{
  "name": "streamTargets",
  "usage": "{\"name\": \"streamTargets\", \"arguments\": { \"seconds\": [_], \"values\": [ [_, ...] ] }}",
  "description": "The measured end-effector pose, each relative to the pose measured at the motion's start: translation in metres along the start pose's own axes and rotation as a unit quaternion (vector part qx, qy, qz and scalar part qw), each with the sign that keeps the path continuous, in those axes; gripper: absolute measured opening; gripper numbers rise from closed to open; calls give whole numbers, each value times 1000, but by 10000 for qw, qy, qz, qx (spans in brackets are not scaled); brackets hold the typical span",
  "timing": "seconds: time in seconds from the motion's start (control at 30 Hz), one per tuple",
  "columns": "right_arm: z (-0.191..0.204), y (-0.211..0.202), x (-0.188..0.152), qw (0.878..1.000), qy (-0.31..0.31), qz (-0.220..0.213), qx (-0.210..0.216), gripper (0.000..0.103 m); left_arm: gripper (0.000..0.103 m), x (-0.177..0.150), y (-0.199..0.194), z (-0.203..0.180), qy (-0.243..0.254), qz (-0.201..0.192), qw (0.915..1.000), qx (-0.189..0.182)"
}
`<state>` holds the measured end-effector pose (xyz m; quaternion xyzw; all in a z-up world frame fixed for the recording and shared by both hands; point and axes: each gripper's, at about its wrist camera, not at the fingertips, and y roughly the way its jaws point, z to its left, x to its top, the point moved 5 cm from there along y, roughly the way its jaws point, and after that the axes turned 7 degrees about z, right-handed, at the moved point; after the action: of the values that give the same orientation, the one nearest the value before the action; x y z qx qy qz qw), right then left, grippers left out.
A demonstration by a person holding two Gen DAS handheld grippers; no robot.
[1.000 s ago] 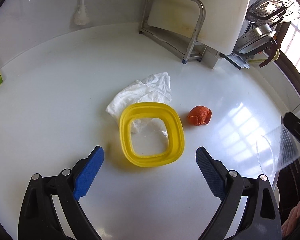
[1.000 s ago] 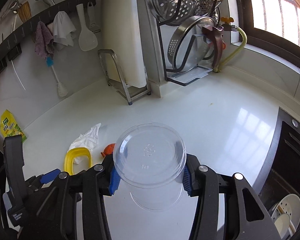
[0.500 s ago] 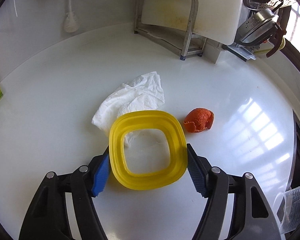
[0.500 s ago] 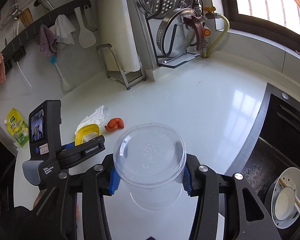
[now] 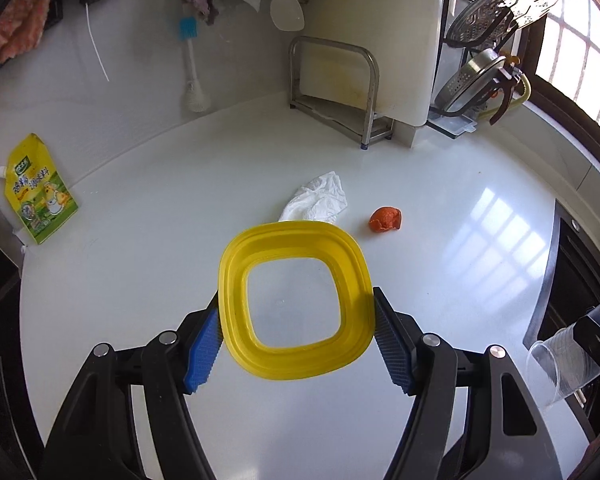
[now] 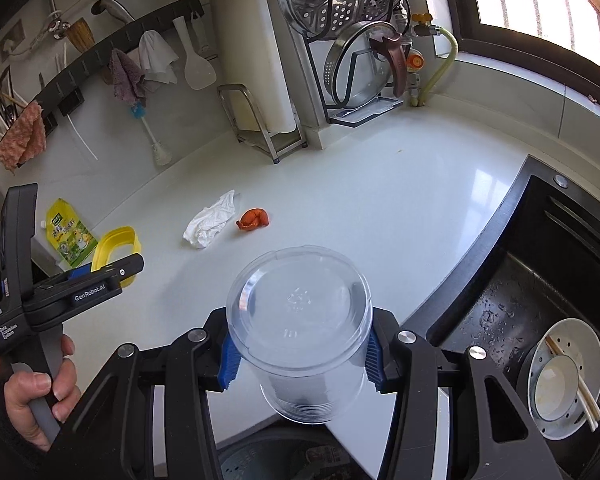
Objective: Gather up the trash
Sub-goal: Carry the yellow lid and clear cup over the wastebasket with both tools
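Now my left gripper pinches square yellow plastic lid, glossy, above smooth white countertop. My right gripper clamps round clear plastic tub. Crumpled white tissue, wrinkled orange peel lie apart beyond.

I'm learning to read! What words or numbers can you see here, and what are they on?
"GenRobot.AI": side of the black left gripper.
"Data Acquisition System": its grey handle.
Yellow-green standing pouch: Chinese print, too blurred to read.
Clear round plastic tub in the right gripper: embossed marks, unreadable.
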<state>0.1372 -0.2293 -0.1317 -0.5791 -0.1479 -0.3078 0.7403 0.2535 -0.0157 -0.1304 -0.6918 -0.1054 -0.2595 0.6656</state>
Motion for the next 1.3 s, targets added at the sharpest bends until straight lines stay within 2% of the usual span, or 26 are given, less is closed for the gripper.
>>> {"name": "streamTargets", "arguments": {
  "seconds": [0.1,0.23,0.6,0.93,1.2,1.3],
  "values": [
    [2,-19,-9,9996,-272,77,8,47,67,-17,-34,0,-45,-98,9998,137],
    [1,-46,-27,9987,-427,189,220,47,67,-51,-64,-5,-226,-81,9995,212],
    [-4,-103,-83,9886,-1194,524,750,47,67,-155,-121,-38,-934,116,9948,386],
    [-13,-109,-125,9833,-1361,830,878,47,67,-208,-131,-61,-1063,312,9930,404],
    [-12,-90,-154,9826,-1245,1098,834,47,67,-230,-116,-67,-852,549,9946,225],
    [-11,-81,-162,9821,-1198,1206,808,47,67,-240,-103,-69,-837,763,9935,146]
  ]
}}
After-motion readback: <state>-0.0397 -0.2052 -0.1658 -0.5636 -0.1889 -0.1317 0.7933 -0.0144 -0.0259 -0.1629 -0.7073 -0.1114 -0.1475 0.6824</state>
